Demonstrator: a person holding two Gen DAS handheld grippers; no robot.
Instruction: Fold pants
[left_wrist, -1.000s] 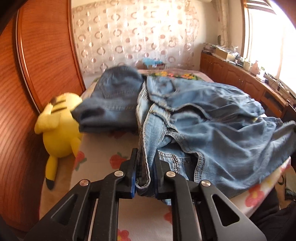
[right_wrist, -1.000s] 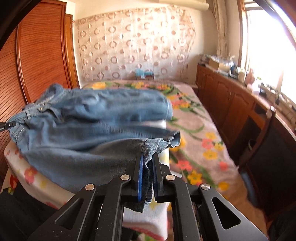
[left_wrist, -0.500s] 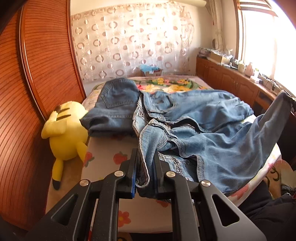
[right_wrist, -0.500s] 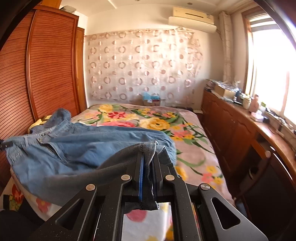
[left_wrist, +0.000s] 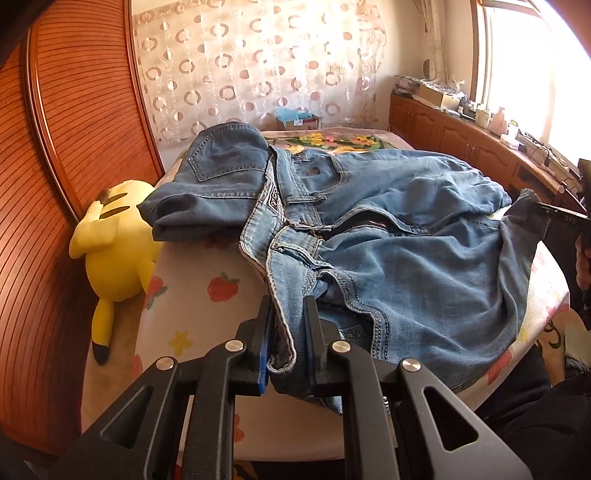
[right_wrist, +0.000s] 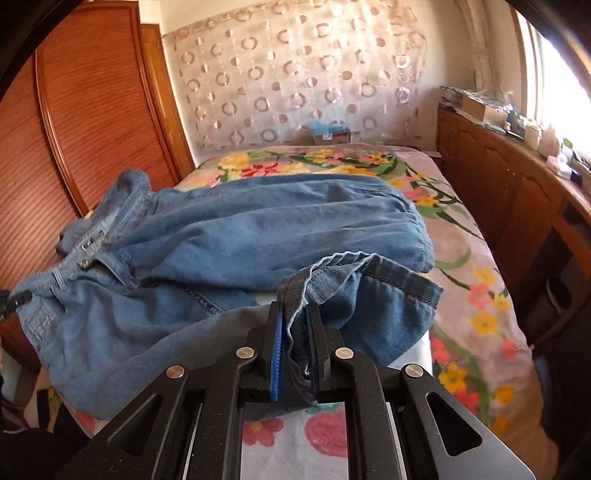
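Note:
Light blue jeans (left_wrist: 388, 258) lie spread across the bed, with the waist toward the left and the legs running right. My left gripper (left_wrist: 288, 306) is shut on the waistband edge near the bed's front. In the right wrist view the same jeans (right_wrist: 240, 236) stretch away to the left. The hem of one leg sits between the fingers of my right gripper (right_wrist: 295, 310). Its jaws are opening and the cloth hangs loose between the pads. That right gripper (left_wrist: 565, 218) also shows at the far right of the left wrist view, at the leg's end.
A folded darker pair of jeans (left_wrist: 218, 177) rests behind the waistband. A yellow plush toy (left_wrist: 114, 243) leans between the bed and the wooden wardrobe (left_wrist: 55, 147). The floral bedcover (right_wrist: 469, 295) runs to the right. Wooden cabinets (right_wrist: 517, 206) line the window side.
My right gripper came down with the leg hem from above the bed to the mattress edge, and its jaws have widened. The left gripper kept its grip on the waistband.

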